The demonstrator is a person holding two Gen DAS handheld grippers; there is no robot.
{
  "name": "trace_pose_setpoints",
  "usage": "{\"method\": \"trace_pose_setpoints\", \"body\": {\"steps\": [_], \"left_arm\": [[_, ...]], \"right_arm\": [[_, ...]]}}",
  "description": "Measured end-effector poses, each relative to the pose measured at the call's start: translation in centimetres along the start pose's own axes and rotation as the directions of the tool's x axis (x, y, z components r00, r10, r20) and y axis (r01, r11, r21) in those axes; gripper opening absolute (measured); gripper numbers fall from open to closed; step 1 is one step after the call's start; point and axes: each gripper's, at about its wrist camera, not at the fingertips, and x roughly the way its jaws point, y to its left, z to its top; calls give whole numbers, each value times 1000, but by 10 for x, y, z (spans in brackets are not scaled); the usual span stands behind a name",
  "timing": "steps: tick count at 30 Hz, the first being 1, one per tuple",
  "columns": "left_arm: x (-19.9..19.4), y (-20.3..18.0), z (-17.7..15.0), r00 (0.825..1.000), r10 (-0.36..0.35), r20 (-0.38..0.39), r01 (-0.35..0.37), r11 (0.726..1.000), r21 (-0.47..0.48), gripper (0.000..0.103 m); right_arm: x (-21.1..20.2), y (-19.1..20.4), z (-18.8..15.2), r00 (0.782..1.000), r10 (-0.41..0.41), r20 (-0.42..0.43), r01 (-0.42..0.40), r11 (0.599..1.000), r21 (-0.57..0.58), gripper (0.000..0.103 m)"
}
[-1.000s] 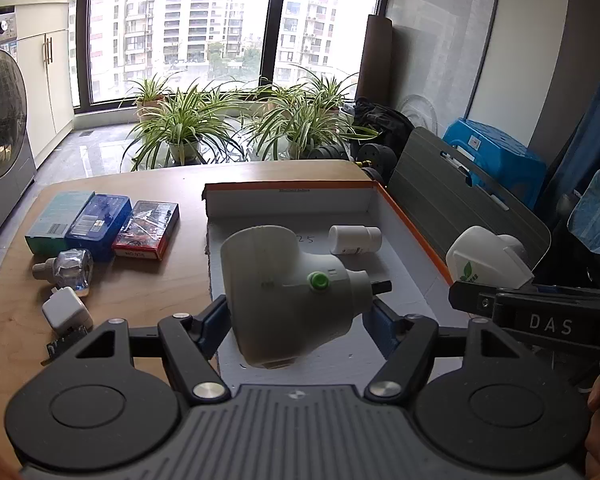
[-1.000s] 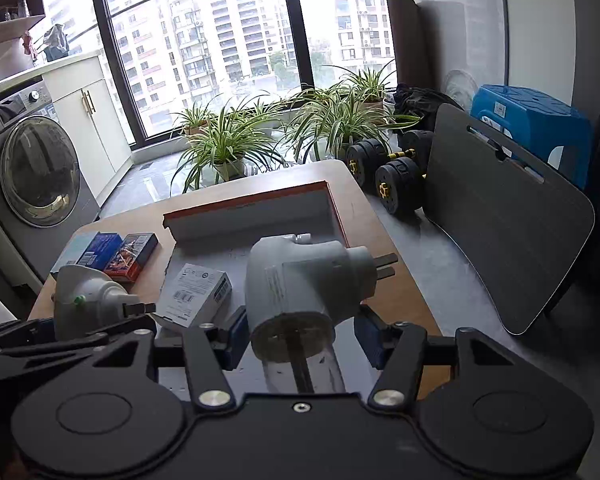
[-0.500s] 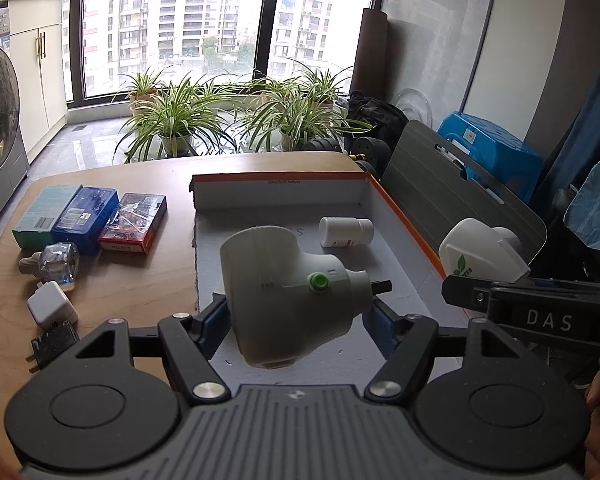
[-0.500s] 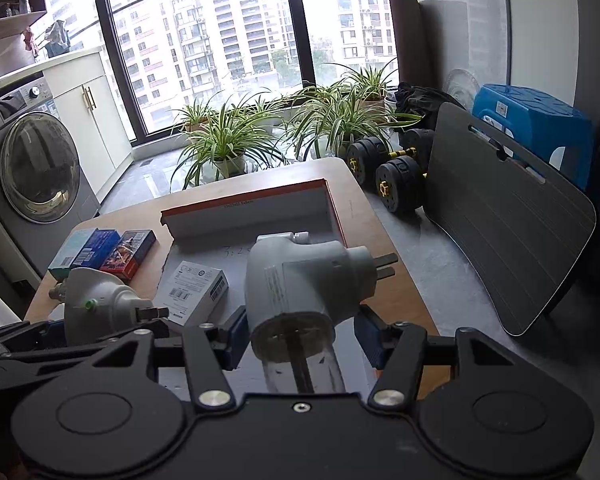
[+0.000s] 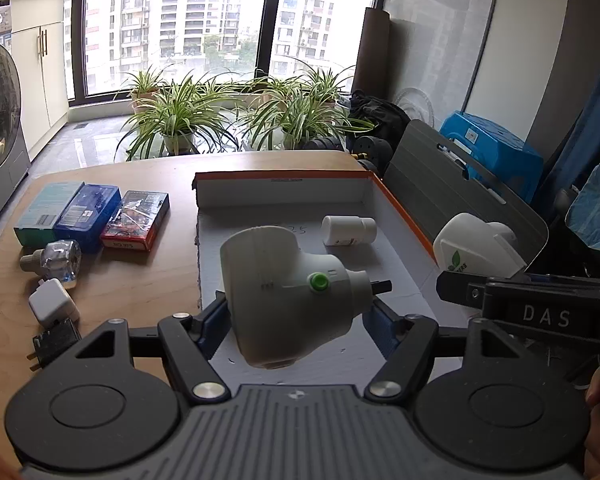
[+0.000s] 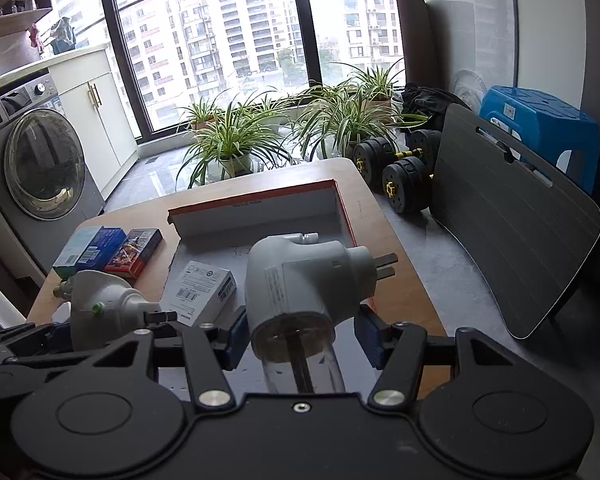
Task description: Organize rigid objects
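Observation:
My left gripper (image 5: 296, 320) is shut on a white plug-in vaporizer with a green button (image 5: 288, 296), held above the white box lid (image 5: 284, 196) with orange edges. My right gripper (image 6: 300, 332) is shut on a second white plug-in vaporizer (image 6: 304, 280) with a clear bottle under it, held over the lid's right part. Each gripper's vaporizer also shows in the other view: the right one (image 5: 476, 248), the left one (image 6: 100, 308). A white pill bottle (image 5: 348, 230) and a white carton (image 6: 200, 292) lie in the lid.
On the wooden table (image 5: 148, 288) left of the lid lie three small boxes (image 5: 92, 216), a clear refill bottle (image 5: 56, 260), a white charger (image 5: 52, 306) and a black plug (image 5: 54, 340). Dumbbells (image 6: 396, 176), a grey board (image 6: 512, 224) and potted plants (image 6: 236, 140) stand beyond the table.
Both grippers have drawn back and risen a little with their vaporizers still held. The table objects look slightly farther away.

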Motion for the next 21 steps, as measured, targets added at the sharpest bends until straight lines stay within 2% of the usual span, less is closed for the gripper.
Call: {"method": "trace_pose_setpoints", "body": {"steps": [21], "left_arm": [[-5, 9, 1, 1000, 14, 3, -14, 1000, -17, 73]], "right_arm": [[2, 10, 5, 1000, 20, 1, -20, 1000, -15, 68]]}}
